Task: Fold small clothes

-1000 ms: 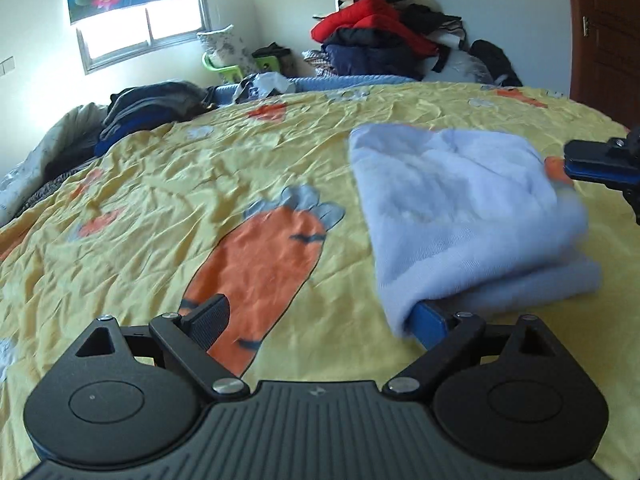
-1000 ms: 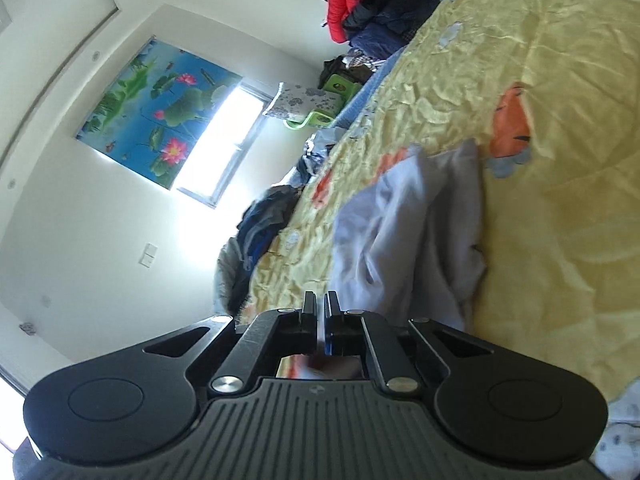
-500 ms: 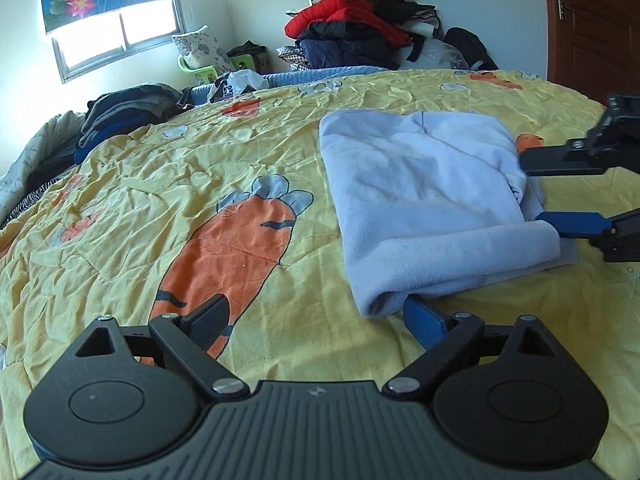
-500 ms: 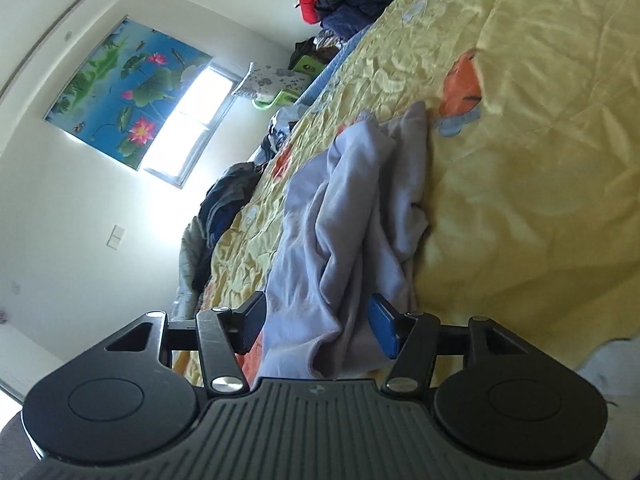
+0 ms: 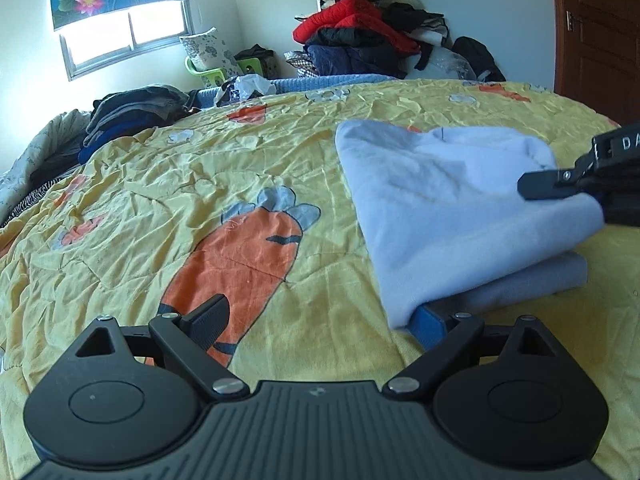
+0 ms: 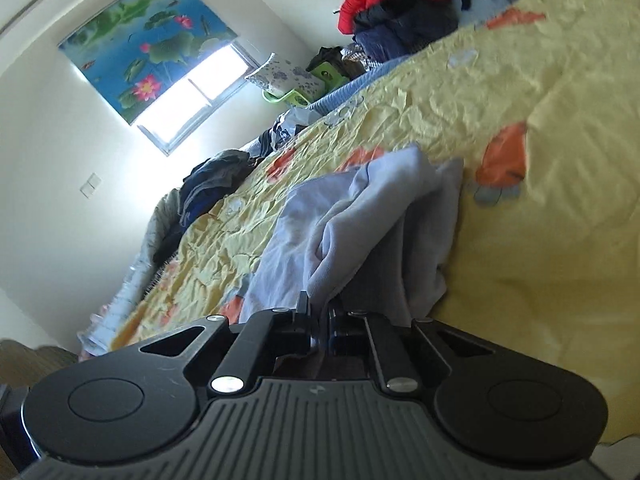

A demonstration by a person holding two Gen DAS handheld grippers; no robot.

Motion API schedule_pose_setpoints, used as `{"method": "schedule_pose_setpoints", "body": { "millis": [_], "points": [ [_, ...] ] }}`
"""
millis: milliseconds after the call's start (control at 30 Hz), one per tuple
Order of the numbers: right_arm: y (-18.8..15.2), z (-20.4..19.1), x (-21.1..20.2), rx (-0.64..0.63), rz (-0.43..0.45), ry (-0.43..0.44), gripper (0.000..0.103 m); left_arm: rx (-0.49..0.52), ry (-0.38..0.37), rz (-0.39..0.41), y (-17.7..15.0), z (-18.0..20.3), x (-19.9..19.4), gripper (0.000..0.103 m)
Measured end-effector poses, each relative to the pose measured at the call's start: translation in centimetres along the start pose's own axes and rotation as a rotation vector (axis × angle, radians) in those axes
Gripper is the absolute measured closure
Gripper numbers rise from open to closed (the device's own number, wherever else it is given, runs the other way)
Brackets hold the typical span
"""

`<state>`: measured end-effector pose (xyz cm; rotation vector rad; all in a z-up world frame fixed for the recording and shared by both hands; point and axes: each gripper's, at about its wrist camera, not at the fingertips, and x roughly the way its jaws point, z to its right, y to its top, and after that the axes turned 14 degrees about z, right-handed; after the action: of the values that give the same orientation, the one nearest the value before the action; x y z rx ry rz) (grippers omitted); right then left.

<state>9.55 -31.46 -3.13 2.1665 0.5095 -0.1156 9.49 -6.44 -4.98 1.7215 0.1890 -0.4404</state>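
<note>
While the right claw [image 6: 319, 322] pinches the lilac garment [image 5: 440, 200], the left claw [image 5: 320, 320] gapes.

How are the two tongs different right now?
The left tongs stand wide open; the right tongs are pinched shut on the light blue garment. The left tongs have only one finger tucked under the garment's near corner; the right tongs grip its side edge. Both are black and sit over the yellow bedspread.

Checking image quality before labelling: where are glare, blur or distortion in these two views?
Left wrist view: window blown out, fisheye bends the bed, right gripper slightly smeared. Right wrist view: strongly rolled, window glaring, far bedspread blurred.
</note>
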Motion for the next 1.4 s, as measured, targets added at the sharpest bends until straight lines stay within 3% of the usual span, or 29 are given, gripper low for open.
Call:
{"method": "schedule_pose_setpoints", "body": {
  "millis": [200, 233, 300, 400, 500, 667, 800, 933, 1033, 1200, 1300, 1400],
  "points": [
    [-1.0, 1.6, 0.6, -0.006, -0.035, -0.052, 0.09, 0.029, -0.016, -0.026, -1.0, 0.2, -0.3, 0.008],
    [-1.1, 1.7, 0.8, -0.012, -0.05, -0.062, 0.079, 0.035, -0.015, -0.031, -1.0, 0.0, -0.5, 0.008],
    [-1.0, 1.7, 0.4, -0.012, -0.05, -0.067, 0.078, 0.041, -0.019, -0.035, -0.9, -0.5, -1.0, 0.008],
    [-0.1, 1.8, -1.6, -0.032, 0.021, -0.114, 0.068, 0.035, -0.028, -0.024, -0.4, -1.6, -2.3, 0.008],
    [1.1, 0.5, -2.7, -0.144, 0.113, -0.181, 0.07, 0.013, -0.058, 0.012, 1.1, -2.2, -3.1, 0.008],
    [0.9, -2.2, 0.3, -0.264, 0.039, -0.075, 0.07, -0.053, -0.171, 0.043, 4.7, -1.0, -1.4, 0.008],
    [-0.5, -3.2, 3.3, -0.423, -0.018, -0.171, 0.069, -0.03, -0.178, 0.006, 5.0, 1.4, 1.7, 0.008],
    [0.0, -3.3, 2.2, -0.406, 0.02, -0.183, 0.07, -0.004, -0.155, -0.06, 3.7, 2.6, 3.4, 0.008],
    [0.0, -4.1, 1.1, -0.438, 0.042, -0.173, 0.064, -0.016, -0.154, -0.061, 3.2, 2.4, 3.4, 0.008],
    [-0.7, -3.7, 2.5, -0.463, -0.02, -0.187, 0.058, -0.017, -0.151, -0.067, 3.2, 2.5, 3.5, 0.008],
    [-0.6, -3.4, 2.2, -0.424, -0.005, -0.177, 0.057, -0.008, -0.151, -0.064, 3.2, 2.4, 3.6, 0.008],
    [0.0, -3.1, 1.2, -0.388, 0.028, -0.163, 0.039, -0.002, -0.155, -0.051, 3.3, 1.9, 3.8, 0.008]
  ]
}}
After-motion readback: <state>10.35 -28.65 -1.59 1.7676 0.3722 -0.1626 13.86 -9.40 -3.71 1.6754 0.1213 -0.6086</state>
